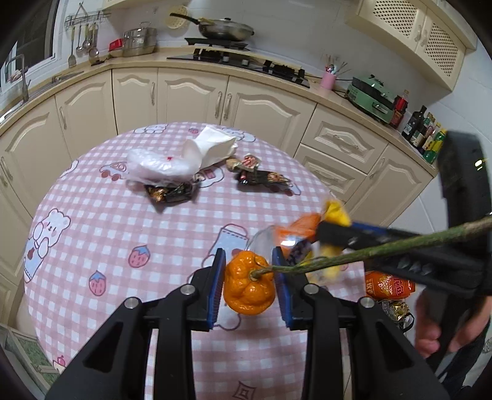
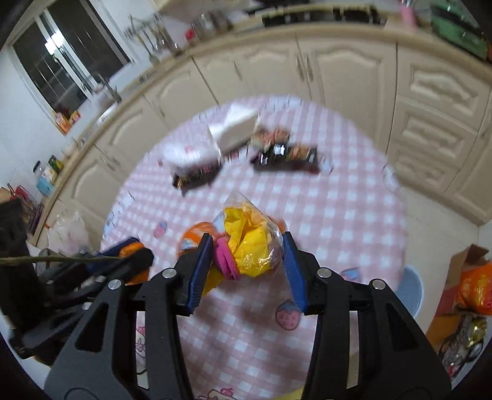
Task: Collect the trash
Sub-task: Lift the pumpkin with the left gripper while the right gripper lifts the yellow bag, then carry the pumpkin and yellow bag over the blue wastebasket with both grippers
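Observation:
My left gripper (image 1: 248,270) is shut on a lumpy orange fruit (image 1: 248,286) with a long green stem (image 1: 384,249), held above the pink checked table (image 1: 107,221). My right gripper (image 2: 247,250) is shut on a clear bag of yellow and pink scraps (image 2: 249,243); it shows in the left wrist view (image 1: 333,234) just right of the fruit. Dark snack wrappers (image 1: 170,193) (image 1: 264,178), a white plastic bag (image 1: 160,164) and a white tissue pack (image 1: 215,144) lie at the far side of the table.
Cream kitchen cabinets (image 1: 190,95) curve behind the table, with a stove and pan (image 1: 224,29) on the counter. A cardboard box with orange wrappers (image 2: 470,286) sits on the floor right of the table, beside a blue stool (image 2: 410,289).

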Demonstrator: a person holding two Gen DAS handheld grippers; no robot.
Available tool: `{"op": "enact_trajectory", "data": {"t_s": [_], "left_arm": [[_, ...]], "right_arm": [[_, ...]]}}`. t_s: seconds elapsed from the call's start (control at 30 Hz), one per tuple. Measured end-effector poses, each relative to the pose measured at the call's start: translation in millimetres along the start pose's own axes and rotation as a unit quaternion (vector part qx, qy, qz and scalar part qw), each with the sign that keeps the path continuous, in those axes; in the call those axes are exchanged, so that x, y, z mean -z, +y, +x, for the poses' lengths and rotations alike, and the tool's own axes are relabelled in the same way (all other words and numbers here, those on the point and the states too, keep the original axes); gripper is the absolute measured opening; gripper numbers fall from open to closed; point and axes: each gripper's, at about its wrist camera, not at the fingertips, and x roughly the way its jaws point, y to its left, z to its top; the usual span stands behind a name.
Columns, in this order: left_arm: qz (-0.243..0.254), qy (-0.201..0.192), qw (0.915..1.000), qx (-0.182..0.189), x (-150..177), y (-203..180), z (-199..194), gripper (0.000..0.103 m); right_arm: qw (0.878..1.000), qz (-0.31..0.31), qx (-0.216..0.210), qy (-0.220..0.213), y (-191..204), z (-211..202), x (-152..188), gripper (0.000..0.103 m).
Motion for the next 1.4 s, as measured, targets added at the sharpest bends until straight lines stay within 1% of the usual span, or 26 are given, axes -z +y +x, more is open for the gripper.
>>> {"op": "enact_trajectory", "data": {"t_s": [0.07, 0.23, 0.27, 0.37, 0.47, 0.6, 0.8, 0.93, 1.03, 1.2, 1.4], "left_arm": [[0.0, 0.008, 1.0, 0.001, -2, 3, 7, 0.03], [0.004, 0.023, 0.9996, 0.013, -2, 0, 21, 0.03], [0.004, 0.024, 0.9996, 0.014, -2, 0, 23, 0.03], [0.002, 0.027, 0.9995, 0.015, -3, 1, 25, 0.03], [0.007, 0.025, 0.9996, 0.013, -5, -2, 24, 0.03], [0.018, 0.019, 0.9994, 0.021, -7, -17, 20, 0.03], [0.054, 0.013, 0.9976, 0.041, -8, -63, 16, 0.03], [0.082, 0.017, 0.9949, 0.055, -5, -98, 21, 0.03], [0.104, 0.027, 0.9919, 0.067, -1, -128, 30, 0.03], [0.146, 0.052, 0.9841, 0.086, 12, -184, 50, 0.031], [0.189, 0.08, 0.9734, 0.101, 29, -240, 78, 0.031]], "right_arm": [[1.0, 0.006, 0.0, 0.012, -1, 12, 1, 0.045], [0.999, 0.015, 0.029, 0.025, -11, 27, 5, 0.045], [0.999, 0.019, 0.029, 0.027, -14, 27, 6, 0.045], [0.999, 0.024, 0.019, 0.016, -20, 16, 8, 0.045], [0.999, 0.015, 0.033, -0.011, -22, -5, 10, 0.045], [0.999, 0.017, 0.041, -0.025, -29, -25, 16, 0.045], [0.997, 0.03, 0.06, -0.047, -54, -57, 32, 0.045], [0.994, 0.049, 0.071, -0.061, -76, -78, 45, 0.045], [0.991, 0.069, 0.086, -0.075, -99, -97, 58, 0.045], [0.985, 0.108, 0.104, -0.087, -138, -120, 81, 0.045], [0.975, 0.158, 0.125, -0.09, -187, -137, 111, 0.045]]}}
